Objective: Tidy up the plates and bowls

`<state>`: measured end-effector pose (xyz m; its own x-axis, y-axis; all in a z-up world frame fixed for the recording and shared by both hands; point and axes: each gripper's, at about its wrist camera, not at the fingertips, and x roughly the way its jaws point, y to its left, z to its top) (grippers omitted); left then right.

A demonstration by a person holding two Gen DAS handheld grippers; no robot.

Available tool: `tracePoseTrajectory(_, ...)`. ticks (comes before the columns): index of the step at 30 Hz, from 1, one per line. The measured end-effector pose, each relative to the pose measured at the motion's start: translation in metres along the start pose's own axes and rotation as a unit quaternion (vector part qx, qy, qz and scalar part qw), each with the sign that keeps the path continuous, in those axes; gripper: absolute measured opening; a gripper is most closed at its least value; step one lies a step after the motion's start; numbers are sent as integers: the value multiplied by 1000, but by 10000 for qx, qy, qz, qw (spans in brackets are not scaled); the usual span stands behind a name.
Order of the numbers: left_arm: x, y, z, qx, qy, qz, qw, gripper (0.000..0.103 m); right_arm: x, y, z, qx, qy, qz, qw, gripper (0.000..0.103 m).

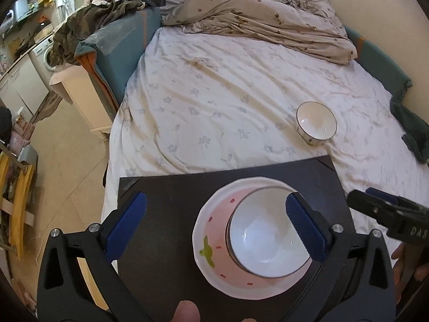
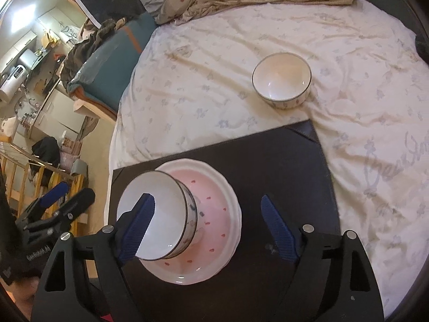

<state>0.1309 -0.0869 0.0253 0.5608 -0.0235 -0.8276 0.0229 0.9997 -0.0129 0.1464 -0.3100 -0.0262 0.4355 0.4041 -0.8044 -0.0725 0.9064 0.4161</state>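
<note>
A white bowl (image 1: 265, 238) with a dark rim stands in a pink strawberry plate (image 1: 214, 230) on a black board (image 1: 166, 201) laid on the bed. My left gripper (image 1: 215, 201) hangs open above them, jaws wide, with nothing held. In the right wrist view the same bowl (image 2: 155, 214) and plate (image 2: 214, 209) sit on the board (image 2: 281, 166). My right gripper (image 2: 207, 201) is open over them, its left finger above the bowl's inside. A second white bowl (image 1: 316, 122) (image 2: 281, 80) rests on the sheet beyond the board.
A crumpled duvet (image 1: 262, 13) lies at the bed's far end and a dark cloth (image 1: 413, 134) at its right edge. Clothes are piled on a teal cushion (image 1: 120, 48) to the left. Floor and a wooden rack (image 2: 40, 171) lie beyond the bed's left edge.
</note>
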Motion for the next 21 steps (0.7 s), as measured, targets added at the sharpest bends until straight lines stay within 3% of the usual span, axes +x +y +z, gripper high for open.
tracePoseTrajectory(9, -1, -27, 40, 125, 128, -105, 9998, 103, -23, -21, 26, 177, -369, 8, 9992, 87)
tracePoseTrajectory(21, 31, -72, 87, -31, 556, -168, 9983, 103, -36, -88, 82, 696, -831, -508, 9928, 87)
